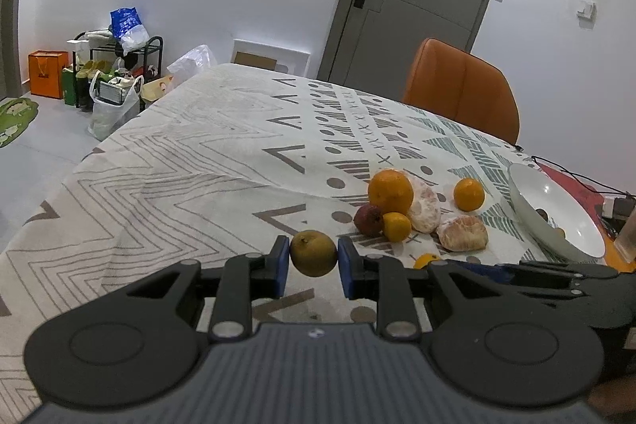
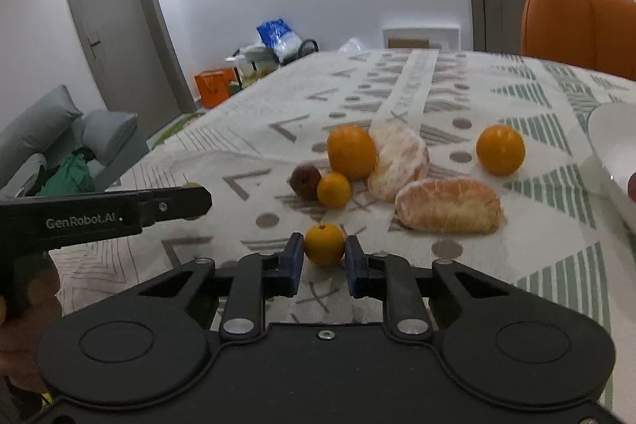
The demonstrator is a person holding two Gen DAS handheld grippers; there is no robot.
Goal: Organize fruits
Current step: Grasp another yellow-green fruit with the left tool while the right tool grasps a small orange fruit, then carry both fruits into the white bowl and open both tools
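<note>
My left gripper point(image 1: 313, 254) is shut on a dull yellow-green round fruit point(image 1: 313, 253), held just above the patterned cloth. My right gripper point(image 2: 324, 245) is shut on a small orange citrus point(image 2: 324, 244) resting on the cloth. Beyond lie a big orange point(image 2: 351, 151), a small orange point(image 2: 334, 189), a dark red fruit point(image 2: 304, 181), two peeled citrus pieces point(image 2: 449, 205) and a lone orange point(image 2: 500, 150). A white bowl point(image 1: 556, 213) sits at the right; the bowl's rim point(image 2: 608, 142) shows in the right wrist view. The left gripper's side point(image 2: 171, 203) crosses that view at the left.
An orange chair point(image 1: 461, 86) stands behind the table's far right edge. Cables and a red mat point(image 1: 572, 181) lie beyond the bowl. Bags and a shoe rack point(image 1: 115, 66) crowd the floor at the far left. A grey sofa point(image 2: 59, 146) stands left of the table.
</note>
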